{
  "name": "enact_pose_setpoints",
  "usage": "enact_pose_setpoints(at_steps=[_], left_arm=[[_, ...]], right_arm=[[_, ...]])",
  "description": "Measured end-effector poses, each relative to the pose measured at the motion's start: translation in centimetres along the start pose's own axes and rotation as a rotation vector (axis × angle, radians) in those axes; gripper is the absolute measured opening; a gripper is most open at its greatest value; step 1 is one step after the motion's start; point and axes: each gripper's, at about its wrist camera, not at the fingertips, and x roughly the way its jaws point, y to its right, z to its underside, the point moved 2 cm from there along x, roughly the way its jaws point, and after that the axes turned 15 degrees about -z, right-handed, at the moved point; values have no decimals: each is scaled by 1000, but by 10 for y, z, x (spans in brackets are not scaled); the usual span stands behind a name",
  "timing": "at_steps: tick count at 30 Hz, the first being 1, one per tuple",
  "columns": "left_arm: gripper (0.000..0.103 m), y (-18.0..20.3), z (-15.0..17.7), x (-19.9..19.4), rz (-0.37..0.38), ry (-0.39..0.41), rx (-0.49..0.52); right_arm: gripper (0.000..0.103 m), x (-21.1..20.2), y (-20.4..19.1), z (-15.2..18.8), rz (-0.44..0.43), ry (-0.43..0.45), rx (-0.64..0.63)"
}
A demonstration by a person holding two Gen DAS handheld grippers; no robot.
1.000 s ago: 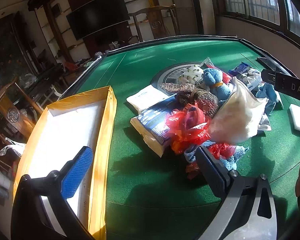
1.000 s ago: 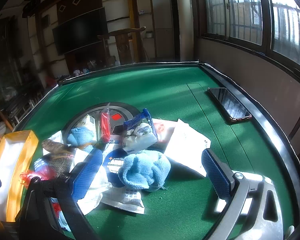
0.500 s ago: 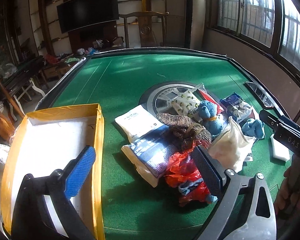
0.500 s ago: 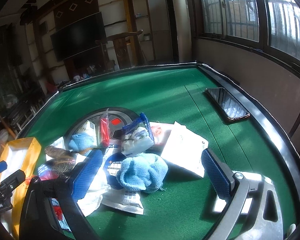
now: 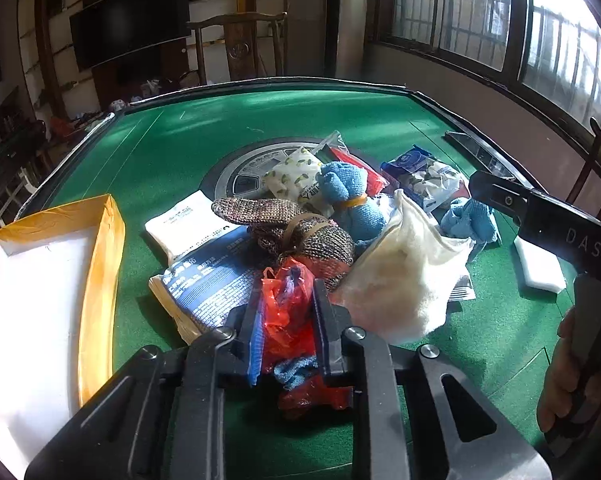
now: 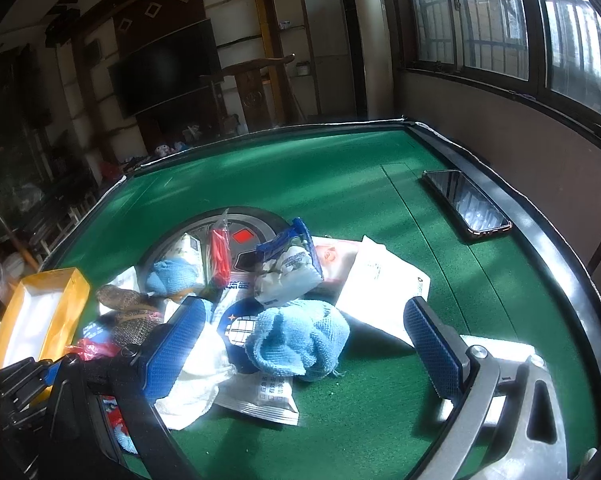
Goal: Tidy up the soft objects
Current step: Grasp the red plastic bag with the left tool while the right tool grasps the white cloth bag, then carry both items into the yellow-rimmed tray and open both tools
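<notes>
A pile of soft things lies mid-table on the green felt: a red plastic bag, a brown knitted cloth, a white cloth pouch and a tied blue towel. My left gripper is at the pile's near edge. Its jaws are closing, and the pads press on the red plastic bag between them. In the right wrist view my right gripper stands open above a loose blue cloth, not touching it.
A yellow-rimmed white box sits at the table's left edge. A phone lies by the right rim. Flat packets, a tissue pack and a white foam pad surround the pile. A hand holds the right gripper's handle.
My left gripper has swung forward from beside the box to the pile and gone from wide open to closed around the red plastic bag. The right gripper has kept still.
</notes>
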Motion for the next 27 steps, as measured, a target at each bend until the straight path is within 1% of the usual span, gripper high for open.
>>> enact_pose_setpoints(at_steps=[2, 5, 7, 9, 12, 13, 15, 16, 18, 20, 24, 25, 26, 27], left_arm=[[16, -6, 0, -7, 25, 17, -26], [16, -27, -1, -25, 95, 50, -116], [16, -43, -1, -42, 110, 87, -164], [16, -59, 1, -61, 126, 125, -206], [16, -83, 7, -86, 132, 171, -245], [16, -90, 10, -93, 126, 182, -254], [16, -106, 16, -102, 109, 191, -269], [16, -113, 19, -104, 101, 192, -273], [16, -126, 25, -105, 79, 194, -280], [16, -137, 30, -101, 58, 184, -291], [16, -158, 42, -93, 39, 151, -333], [16, -162, 44, -91, 38, 145, -342], [16, -166, 46, -90, 37, 140, -350], [16, -170, 49, -90, 34, 137, -357]], right_arm=[[97, 1, 3, 0, -62, -10, 32], [97, 0, 3, 1, -155, -13, 62], [97, 1, -1, 3, -208, -24, 65], [97, 3, -5, 7, -251, -53, 66], [97, 4, -7, 15, -246, -89, 117], [97, 5, -6, 18, -256, -103, 143], [92, 7, -8, 24, -273, -125, 171], [88, 9, -11, 27, -268, -137, 175], [84, 16, -19, 30, -250, -162, 174], [74, 24, -29, 33, -235, -193, 165], [67, 42, -50, 35, -181, -241, 116], [50, 47, -54, 36, -171, -259, 107], [25, 50, -55, 37, -161, -271, 108], [18, 50, -53, 36, -164, -269, 122]])
